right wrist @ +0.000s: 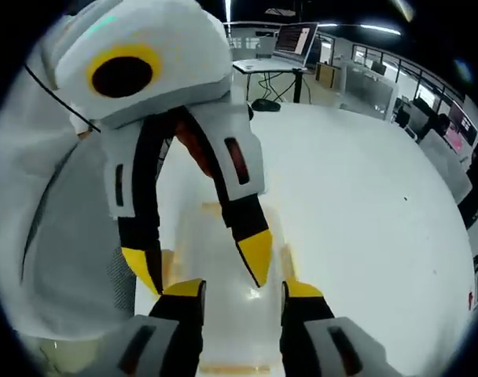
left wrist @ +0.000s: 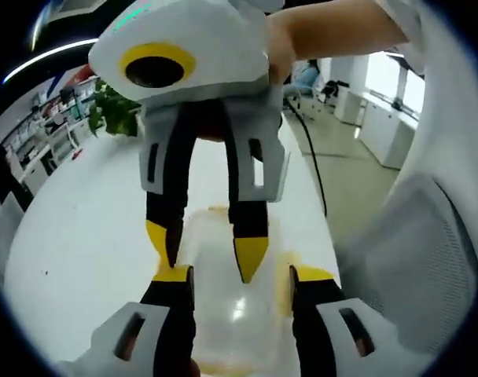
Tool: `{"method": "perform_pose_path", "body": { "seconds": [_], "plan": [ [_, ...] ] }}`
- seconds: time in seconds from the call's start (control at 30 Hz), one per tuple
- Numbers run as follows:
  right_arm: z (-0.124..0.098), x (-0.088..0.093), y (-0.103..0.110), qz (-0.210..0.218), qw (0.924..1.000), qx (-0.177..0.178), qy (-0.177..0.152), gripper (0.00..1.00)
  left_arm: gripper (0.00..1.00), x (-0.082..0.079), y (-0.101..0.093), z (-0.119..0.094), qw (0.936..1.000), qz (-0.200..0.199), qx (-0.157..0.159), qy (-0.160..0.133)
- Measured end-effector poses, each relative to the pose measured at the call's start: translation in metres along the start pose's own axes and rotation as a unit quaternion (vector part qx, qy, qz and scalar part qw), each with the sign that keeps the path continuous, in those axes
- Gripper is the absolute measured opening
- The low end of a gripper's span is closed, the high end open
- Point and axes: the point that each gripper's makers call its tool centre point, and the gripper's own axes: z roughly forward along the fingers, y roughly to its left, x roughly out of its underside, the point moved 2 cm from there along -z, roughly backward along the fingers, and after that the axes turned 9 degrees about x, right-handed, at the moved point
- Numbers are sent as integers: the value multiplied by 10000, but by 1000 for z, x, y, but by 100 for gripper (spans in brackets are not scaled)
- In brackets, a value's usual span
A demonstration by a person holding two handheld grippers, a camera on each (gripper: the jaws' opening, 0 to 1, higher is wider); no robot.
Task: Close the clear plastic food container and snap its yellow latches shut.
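A clear plastic container with its lid on lies on the white table, yellow latches along its sides. My left gripper is open, its jaws flanking the container just above it. My right gripper comes down from the far end, also open, one fingertip over the lid and the other past the left edge. In the right gripper view the container runs away from my right gripper, and the left gripper faces it. I cannot tell whether any tip touches the lid.
The table edge runs close on the right of the left gripper view, with floor and a cable beyond. A potted plant stands at the far end. A desk with a laptop stands beyond the table. A person's white sleeve is close by.
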Motion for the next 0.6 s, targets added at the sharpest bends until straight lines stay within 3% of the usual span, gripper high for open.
{"method": "perform_pose_path", "body": {
  "seconds": [0.1, 0.2, 0.33, 0.43, 0.47, 0.53, 0.6],
  "plan": [
    [2, 2, -2, 13, 9999, -40, 99, 51, 57, 4, -2, 1, 9998, 110, -34, 147],
    [2, 6, -4, -156, 9996, -82, 224, 50, 57, 7, 1, 0, 9994, 213, -127, 245],
    [3, 0, -1, -63, 9992, -291, 252, 61, 57, 10, 6, 1, 9983, 344, -253, 401],
    [8, 2, -4, -293, 9977, -302, 530, 64, 55, 9, 4, 3, 9979, 430, -214, 443],
    [11, 2, -3, -296, 9973, -376, 560, 67, 56, 14, 8, 3, 9964, 505, -326, 597],
    [12, 6, 10, 54, 9938, -854, 716, 76, 56, 16, 6, 6, 9966, 492, -256, 606],
    [14, 10, 5, -422, 9923, -845, 807, 68, 57, 19, 7, 7, 9960, 490, -289, 694]
  ]
}}
